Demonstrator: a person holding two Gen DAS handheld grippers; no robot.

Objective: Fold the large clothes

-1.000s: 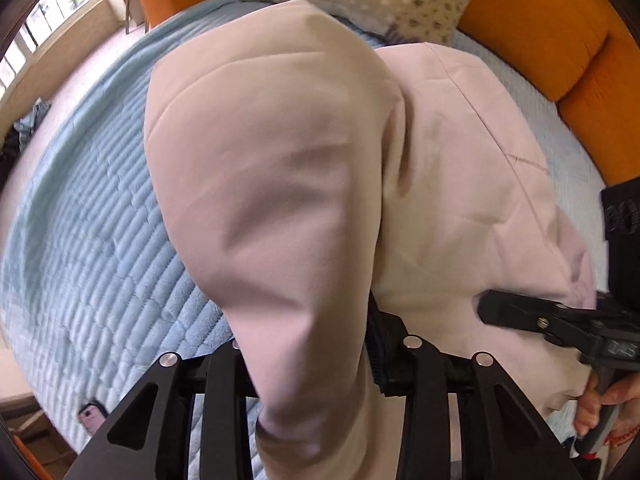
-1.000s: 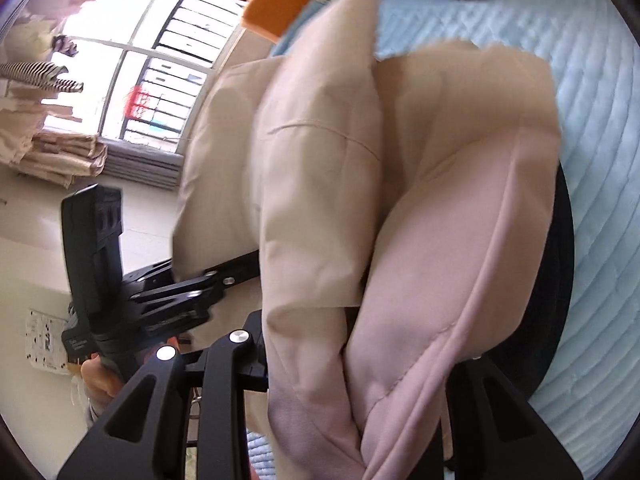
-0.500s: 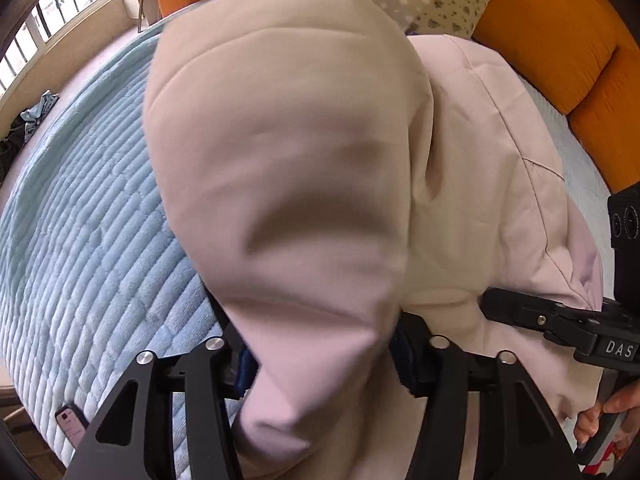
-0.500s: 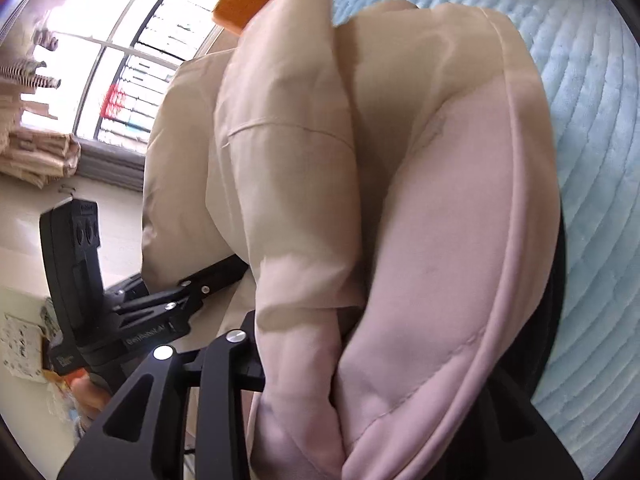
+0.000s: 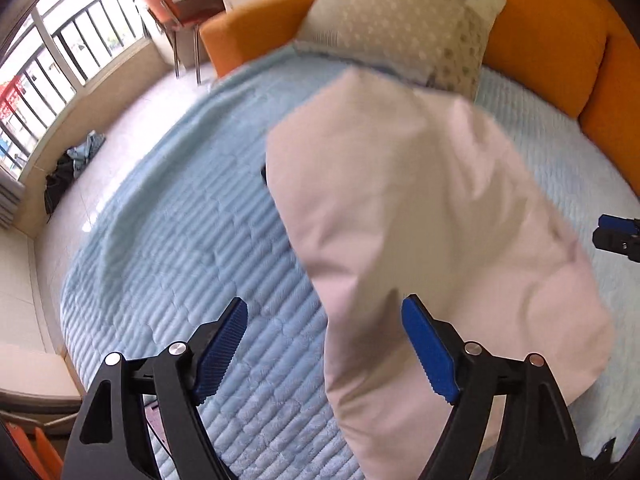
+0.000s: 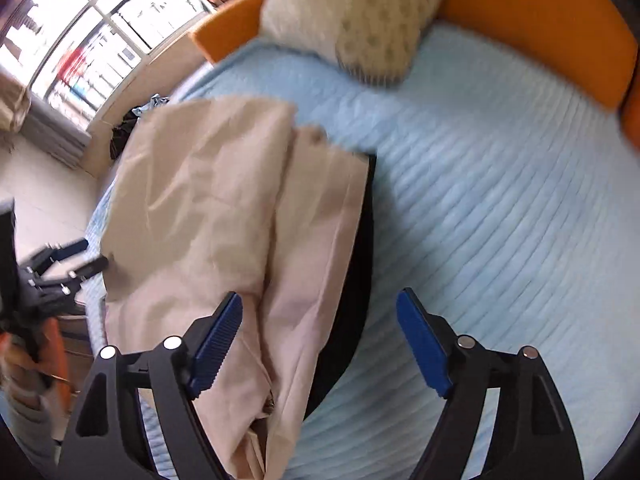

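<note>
Both grippers — left gripper point(image 5: 324, 344), right gripper point(image 6: 320, 340) — are opening, ribbed blue pads clear of the smooth folded beige garment point(image 5: 420, 232) on the ridged blue quilt point(image 5: 180, 240), dotted pillow point(image 5: 400, 20) at twelve o'clock.

Left wrist view: fisheye, mounted behind the left gripper point(image 5: 324, 344), looking steeply down along its jaws, close over the bed point(image 5: 168, 264); far edge takes in the orange headboard point(image 5: 552, 28), dotted pillow point(image 5: 400, 20) and barred window point(image 5: 48, 64).

Right wrist view: fisheye, behind the right gripper point(image 6: 320, 340), likewise pitched down and near the bed point(image 6: 500, 208).

Shared field: the beige folded garment point(image 5: 420, 220) point(image 6: 208, 208), pillow point(image 6: 360, 12), headboard point(image 6: 540, 8). Each view catches the other gripper at its frame edge.
</note>
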